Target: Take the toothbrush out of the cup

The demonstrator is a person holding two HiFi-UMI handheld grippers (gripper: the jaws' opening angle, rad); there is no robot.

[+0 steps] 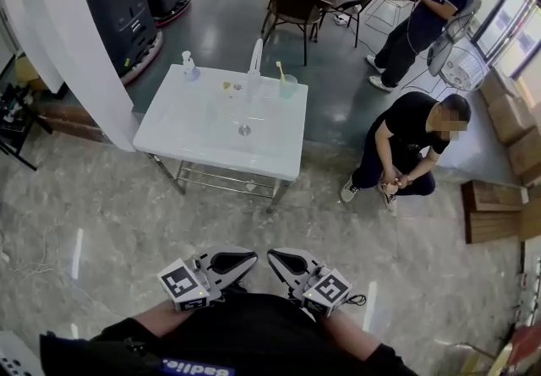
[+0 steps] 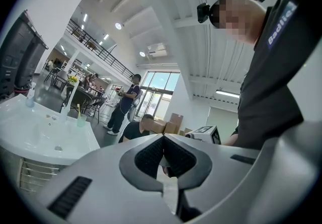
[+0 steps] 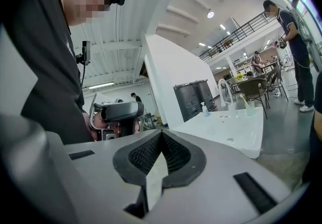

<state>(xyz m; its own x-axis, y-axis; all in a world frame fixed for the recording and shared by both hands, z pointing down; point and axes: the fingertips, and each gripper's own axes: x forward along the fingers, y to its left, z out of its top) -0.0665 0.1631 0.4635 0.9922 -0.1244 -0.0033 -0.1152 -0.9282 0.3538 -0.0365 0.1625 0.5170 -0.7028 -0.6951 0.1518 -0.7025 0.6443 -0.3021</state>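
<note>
left gripper [image 1: 241, 262] and right gripper [image 1: 283, 262]: both held low in front of the wearer's body, tips pointing at each other, nearly touching. left gripper view: the ribbed pads meet at the tip, jaws together, nothing between them [image 2: 163, 140]. right gripper view: same, jaws closed on nothing [image 3: 161, 135]. both are well apart from the work. ahead across bare stone floor stands a white washbasin [image 1: 169, 142] on a metal frame. the pale green cup [image 1: 288, 85] sits on its far rim, toward the right corner, just beside the tall faucet [image 1: 255, 62]. the yellow toothbrush [image 1: 280, 70] stands in the cup, leaning left with its top clear of the rim. a pump bottle [image 1: 189, 67] sits at the far left corner. risks, as judged: the jaws must open before the reach, or closed tips will simply shove the brush. the cup looks light, so a slanted pull could drag or tip it off the rim behind. the faucet is close enough to be knocked by the free gripper. a crouching person [image 1: 406, 146] is near the basin's right side, in the likely approach path. not readable: the toothbrush's lower half inside the cup, which end points up, and whether the cup holds water. the wearer's hands are hidden behind the grippers.
</note>
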